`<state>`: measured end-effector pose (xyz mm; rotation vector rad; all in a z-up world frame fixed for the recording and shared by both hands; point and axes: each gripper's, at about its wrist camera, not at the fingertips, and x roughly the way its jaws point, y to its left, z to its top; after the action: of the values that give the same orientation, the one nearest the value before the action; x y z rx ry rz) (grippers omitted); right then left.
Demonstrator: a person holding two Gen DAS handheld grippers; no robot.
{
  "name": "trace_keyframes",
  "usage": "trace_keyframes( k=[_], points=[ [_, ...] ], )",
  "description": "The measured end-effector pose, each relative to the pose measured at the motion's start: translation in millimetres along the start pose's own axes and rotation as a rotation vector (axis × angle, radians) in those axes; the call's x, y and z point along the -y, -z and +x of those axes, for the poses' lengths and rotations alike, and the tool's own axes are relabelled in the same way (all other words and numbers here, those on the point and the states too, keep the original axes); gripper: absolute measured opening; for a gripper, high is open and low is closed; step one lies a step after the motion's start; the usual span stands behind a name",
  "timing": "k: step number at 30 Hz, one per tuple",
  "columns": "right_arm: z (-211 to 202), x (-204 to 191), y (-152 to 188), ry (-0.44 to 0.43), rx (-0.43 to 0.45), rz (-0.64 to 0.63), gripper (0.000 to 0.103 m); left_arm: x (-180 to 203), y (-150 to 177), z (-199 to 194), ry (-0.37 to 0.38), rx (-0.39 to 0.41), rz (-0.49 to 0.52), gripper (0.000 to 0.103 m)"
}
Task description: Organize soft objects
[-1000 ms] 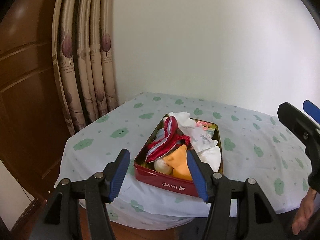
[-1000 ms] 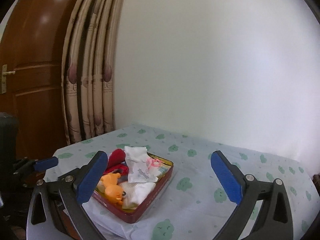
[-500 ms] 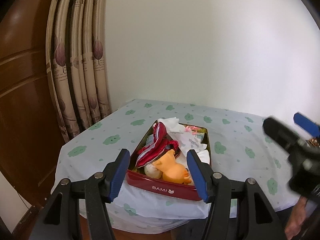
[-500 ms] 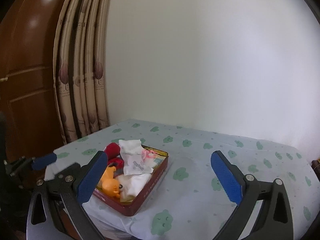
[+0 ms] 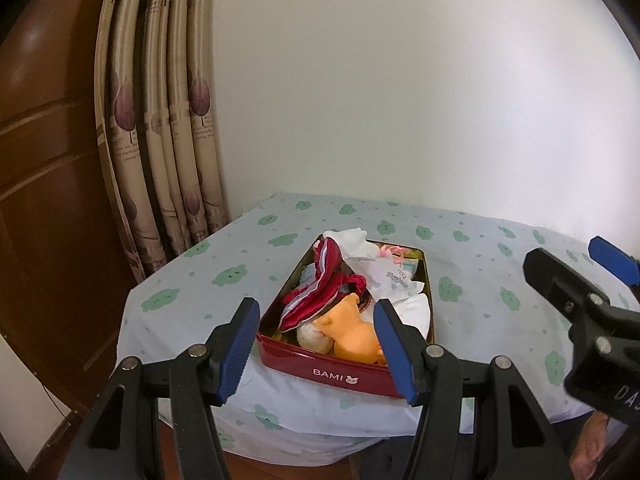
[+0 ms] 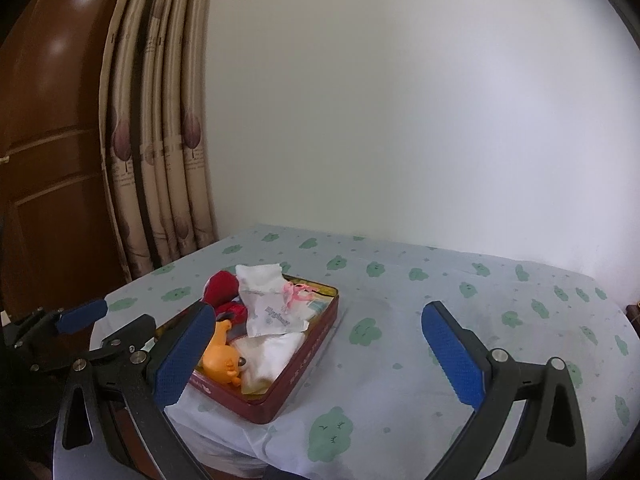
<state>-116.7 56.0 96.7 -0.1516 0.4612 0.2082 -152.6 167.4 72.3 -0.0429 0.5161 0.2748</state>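
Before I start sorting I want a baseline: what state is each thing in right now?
red tin: lid off, packed full, on the table.
orange toy: lying in the tin's near end.
red cloth: crumpled, draped over other items.
white printed bag: crumpled on top of the pile.
left gripper: open, empty, short of the tin.
right gripper: open, empty.
tablecloth: spread flat.

A pale cloth printed with green cloud shapes [image 6: 460, 320] covers the surface ahead of and below each claw. Beyond it stands a plain white wall [image 5: 400, 100]. To the left of the claws hangs a beige curtain with purple leaf prints [image 5: 160, 140] in folds, and further left a glossy brown wooden door [image 6: 52, 120].
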Motion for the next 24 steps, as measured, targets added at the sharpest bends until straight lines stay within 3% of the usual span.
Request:
trace_keyframes(
  k=[24],
  points=[
    [-0.1, -1.8, 4.6, -0.017, -0.020, 0.000, 0.102, -5.7, 1.9, 9.4, -0.018, -0.049, -0.033, 0.061]
  ],
)
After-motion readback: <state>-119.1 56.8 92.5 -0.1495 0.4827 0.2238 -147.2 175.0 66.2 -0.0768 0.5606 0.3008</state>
